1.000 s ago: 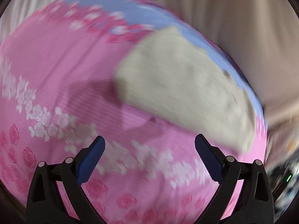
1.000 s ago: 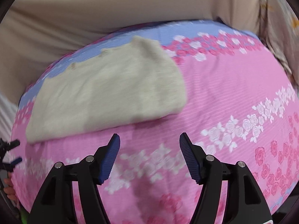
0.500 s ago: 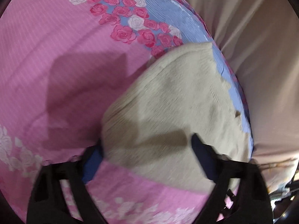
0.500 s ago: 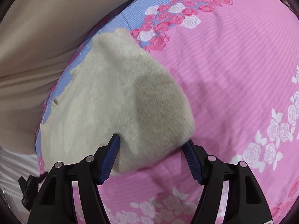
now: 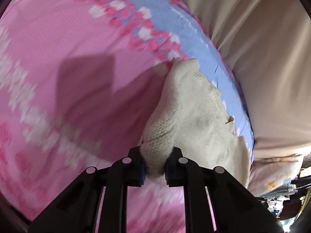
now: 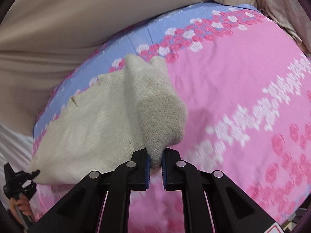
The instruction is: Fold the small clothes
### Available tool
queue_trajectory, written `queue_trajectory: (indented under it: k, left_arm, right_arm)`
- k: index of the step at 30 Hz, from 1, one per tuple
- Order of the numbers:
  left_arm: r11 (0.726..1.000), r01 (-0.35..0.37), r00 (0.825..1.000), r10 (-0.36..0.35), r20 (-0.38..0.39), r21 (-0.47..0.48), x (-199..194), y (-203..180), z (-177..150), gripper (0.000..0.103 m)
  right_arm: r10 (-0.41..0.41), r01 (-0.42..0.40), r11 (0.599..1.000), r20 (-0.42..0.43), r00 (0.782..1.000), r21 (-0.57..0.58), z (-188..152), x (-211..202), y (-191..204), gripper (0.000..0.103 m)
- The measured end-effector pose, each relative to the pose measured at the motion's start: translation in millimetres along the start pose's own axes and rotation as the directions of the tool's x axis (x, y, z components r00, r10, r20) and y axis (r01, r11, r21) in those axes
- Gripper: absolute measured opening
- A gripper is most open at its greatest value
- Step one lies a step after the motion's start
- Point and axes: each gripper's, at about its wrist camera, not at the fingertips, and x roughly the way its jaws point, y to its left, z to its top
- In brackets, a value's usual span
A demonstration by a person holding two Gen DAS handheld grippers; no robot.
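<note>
A cream knitted garment (image 5: 196,120) lies folded on a pink and blue flowered bed sheet (image 5: 77,48). My left gripper (image 5: 154,167) is shut on the garment's near edge, which bunches up between the fingers. In the right wrist view the same garment (image 6: 101,120) stretches to the left, and my right gripper (image 6: 155,166) is shut on its near right corner, lifted into a fold. The left gripper (image 6: 21,178) shows at the far left of the right wrist view, at the garment's other end.
The flowered sheet (image 6: 243,81) covers the whole work surface. Beige fabric (image 5: 262,58) hangs behind the bed's far edge and also shows in the right wrist view (image 6: 58,19). Dark clutter (image 5: 287,200) sits at the lower right beyond the bed.
Both grippers moved forward onto the garment and shut on its near edge. The gripped edge now rises off the sheet at both ends.
</note>
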Motion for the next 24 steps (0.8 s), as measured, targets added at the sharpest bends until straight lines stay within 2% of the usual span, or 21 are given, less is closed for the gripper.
queue_trajectory:
  k: [2,4,5,8,11,12,14,16,17,18,20,21,23,24]
  left_arm:
    - [1.0,-0.01,0.999,0.009,-0.035,-0.029,-5,15,-15,0.013]
    - [0.998,-0.053,0.996,0.05,-0.067,-0.042,-2,28,-28,0.013]
    - [0.997,-0.067,0.995,0.064,-0.074,-0.038,2,29,-32,0.013]
    - [0.996,-0.085,0.995,0.084,-0.048,-0.002,4,13,-32,0.013]
    - [0.984,-0.029,0.999,0.024,0.031,0.177,-20,-48,-32,0.013]
    - [0.965,0.01,0.999,-0.023,0.043,0.264,-29,-79,-36,0.013]
    - [0.922,0.075,0.995,-0.094,0.031,0.379,-38,-126,-50,0.013]
    - [0.845,0.15,0.987,-0.156,-0.032,0.514,-34,-179,-81,0.013]
    - [0.807,0.177,0.984,-0.165,-0.073,0.564,-26,-198,-96,0.013]
    - [0.744,0.216,0.976,-0.151,-0.157,0.633,-10,-221,-121,0.013]
    - [0.666,0.227,0.967,-0.07,-0.244,0.711,22,-238,-161,0.022]
    - [0.656,0.223,0.963,-0.033,-0.268,0.721,34,-239,-170,0.023]
    - [0.677,0.183,0.953,0.055,-0.297,0.713,54,-226,-182,0.025]
    - [0.688,0.176,0.951,0.064,-0.301,0.704,55,-221,-181,0.025]
  right_arm:
    - [-0.003,0.005,1.0,-0.067,0.998,0.029,-20,7,-15,0.01]
    - [-0.033,0.038,0.998,-0.136,0.99,0.04,-33,24,-27,0.015]
    - [-0.044,0.053,0.997,-0.143,0.989,0.061,-35,29,-35,0.023]
    - [-0.055,0.064,0.988,-0.064,0.996,0.141,-26,13,-49,0.031]
    - [-0.14,0.135,0.986,0.047,0.989,0.097,-9,-12,-47,0.036]
    - [-0.155,0.148,0.985,0.083,0.984,0.086,-3,-19,-45,0.038]
    - [-0.151,0.142,0.987,0.139,0.979,0.074,7,-32,-42,0.043]
    - [-0.112,0.101,0.992,0.16,0.981,0.075,13,-38,-41,0.044]
    - [-0.084,0.074,0.995,0.16,0.984,0.072,15,-38,-38,0.046]
    - [-0.062,0.052,0.996,0.155,0.986,0.067,15,-37,-37,0.049]
    - [-0.012,0.006,0.999,0.138,0.99,0.048,14,-32,-28,0.05]
    - [0.005,-0.01,0.999,0.131,0.991,0.037,13,-31,-24,0.05]
    - [0.057,-0.059,0.998,0.117,0.992,0.018,9,-29,-15,0.052]
    - [0.085,-0.086,0.996,0.105,0.991,0.012,8,-27,-11,0.058]
